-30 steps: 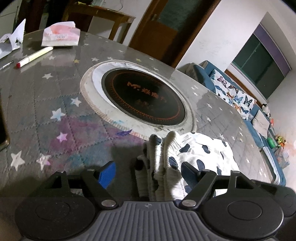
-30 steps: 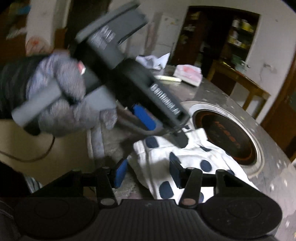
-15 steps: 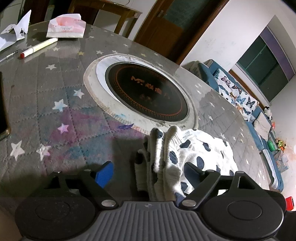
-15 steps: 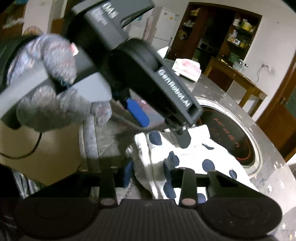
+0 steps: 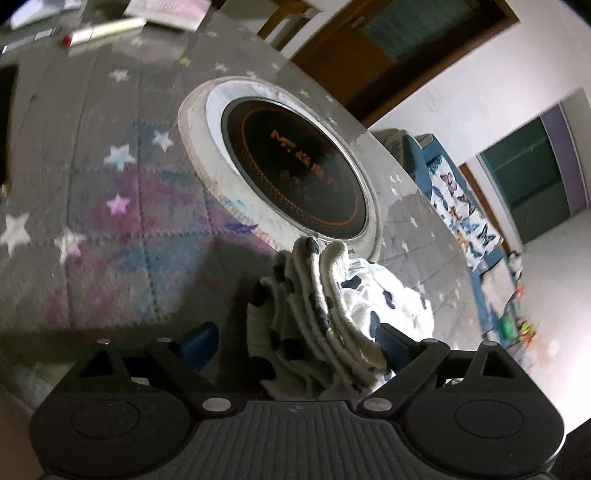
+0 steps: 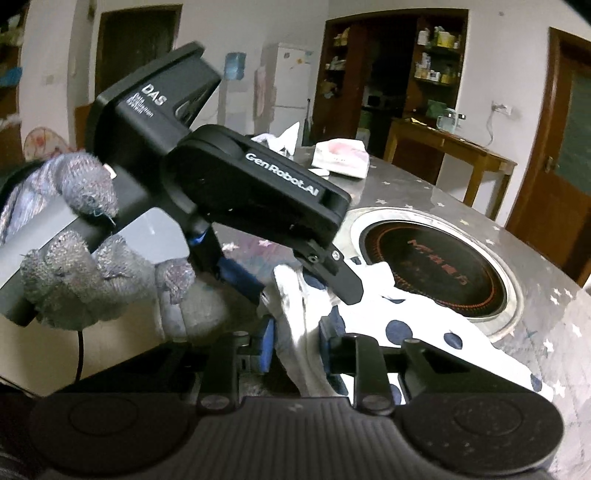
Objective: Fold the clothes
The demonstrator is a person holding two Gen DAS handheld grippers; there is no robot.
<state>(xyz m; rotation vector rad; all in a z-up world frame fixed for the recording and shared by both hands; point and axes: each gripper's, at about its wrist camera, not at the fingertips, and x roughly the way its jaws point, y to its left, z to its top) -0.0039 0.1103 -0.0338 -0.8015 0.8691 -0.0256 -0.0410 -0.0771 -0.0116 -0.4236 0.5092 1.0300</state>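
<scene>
A white garment with dark blue spots (image 5: 373, 295) lies bunched near the front edge of the round table (image 5: 110, 229), just short of the built-in hob (image 5: 295, 173). My left gripper (image 5: 295, 345) straddles the upright folds; its jaws are opening and its blue pads (image 5: 199, 343) stand clear of the cloth. In the right wrist view a gloved hand (image 6: 74, 280) holds that left gripper (image 6: 291, 286) over the garment (image 6: 424, 317). My right gripper (image 6: 296, 345) is closing, and a thick fold of the garment's near edge fills the gap between its pads.
At the table's far side lie a red-capped pen (image 5: 107, 31), a pink-white packet (image 5: 166, 9) and crumpled paper (image 6: 284, 138). A dark phone (image 5: 7, 122) sits at the left edge. A wooden side table (image 6: 450, 147) and a butterfly-print sofa (image 5: 465, 214) stand beyond.
The left gripper's jaws have spread wider off the folds and the gripper has rolled. The right gripper's jaws have narrowed from well apart onto the garment's near edge.
</scene>
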